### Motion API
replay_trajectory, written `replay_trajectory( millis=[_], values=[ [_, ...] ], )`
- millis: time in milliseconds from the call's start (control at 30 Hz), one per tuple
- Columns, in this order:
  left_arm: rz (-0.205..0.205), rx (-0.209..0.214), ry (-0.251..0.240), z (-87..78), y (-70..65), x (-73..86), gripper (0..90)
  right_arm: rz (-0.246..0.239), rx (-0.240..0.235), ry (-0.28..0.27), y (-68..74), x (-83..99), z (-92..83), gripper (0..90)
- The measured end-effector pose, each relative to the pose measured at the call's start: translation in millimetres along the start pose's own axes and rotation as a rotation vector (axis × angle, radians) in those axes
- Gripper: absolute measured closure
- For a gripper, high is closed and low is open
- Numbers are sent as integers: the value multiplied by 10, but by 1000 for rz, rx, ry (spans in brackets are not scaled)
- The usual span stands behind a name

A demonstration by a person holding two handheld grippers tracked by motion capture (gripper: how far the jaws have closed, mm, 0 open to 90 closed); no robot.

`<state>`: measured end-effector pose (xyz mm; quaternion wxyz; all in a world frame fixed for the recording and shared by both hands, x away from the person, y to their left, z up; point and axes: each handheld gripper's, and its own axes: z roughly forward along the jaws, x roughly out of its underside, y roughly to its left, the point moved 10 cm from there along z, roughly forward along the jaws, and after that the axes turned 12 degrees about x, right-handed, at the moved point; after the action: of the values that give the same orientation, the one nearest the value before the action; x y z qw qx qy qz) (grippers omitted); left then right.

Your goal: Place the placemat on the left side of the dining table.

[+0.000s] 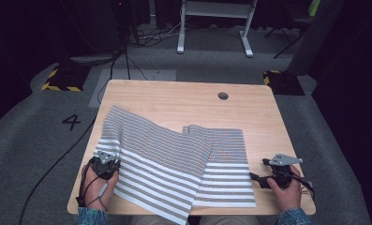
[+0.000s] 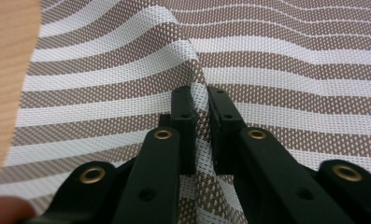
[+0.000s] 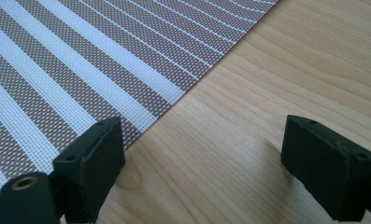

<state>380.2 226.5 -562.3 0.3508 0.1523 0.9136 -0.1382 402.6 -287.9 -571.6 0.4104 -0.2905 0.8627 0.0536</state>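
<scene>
The left gripper (image 2: 200, 109) pinches a raised fold of the striped mat (image 1: 160, 164) between clenched jaws at the counter's (image 1: 174, 96) near left; the right gripper (image 3: 202, 154) rests released beside the second mat (image 1: 228, 168)

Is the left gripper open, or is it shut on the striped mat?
Shut. In the left gripper view, the left gripper has its jaws pinching a raised fold of the striped mat.

Two striped mats (image 1: 160, 159) (image 1: 228, 168), two hand-held grippers (image 1: 106, 165) (image 1: 263, 176), one wooden table (image 1: 174, 96).
</scene>
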Motion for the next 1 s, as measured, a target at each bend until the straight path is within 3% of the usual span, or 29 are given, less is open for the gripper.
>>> replay_trajectory(
  millis=[100,167,267,367,433,600,733,767,800,833,900,1000],
  values=[
    [22,37,-57,-73,-70,-167,845,-1,1,1,0,0,-1,135],
    [31,38,-65,-95,-81,-210,847,-2,0,1,-1,1,-1,136],
    [76,72,-112,-143,-137,-415,847,-1,1,1,-1,0,0,136],
    [92,88,-132,-172,-157,-534,847,-2,0,1,-1,1,-1,136],
    [125,103,-155,-192,-163,-726,847,-1,-1,1,0,0,0,136],
    [161,113,-176,-140,-110,-1063,851,0,-1,-1,0,-1,2,136],
    [203,101,-164,-36,-65,-1325,854,0,-1,-1,0,-1,1,136],
    [203,101,-164,-36,-65,-1325,854,0,-1,-1,0,-1,1,136],
    [225,97,-150,72,-34,-1440,853,0,-1,-1,1,-1,1,136],
    [225,97,-150,72,-34,-1440,850,1,-1,-1,1,-1,2,136],
    [236,84,-183,266,55,-1615,802,1,-1,-1,1,-1,2,136],
    [225,53,-222,357,100,-1722,526,0,0,0,0,0,1,136]
  ],
)
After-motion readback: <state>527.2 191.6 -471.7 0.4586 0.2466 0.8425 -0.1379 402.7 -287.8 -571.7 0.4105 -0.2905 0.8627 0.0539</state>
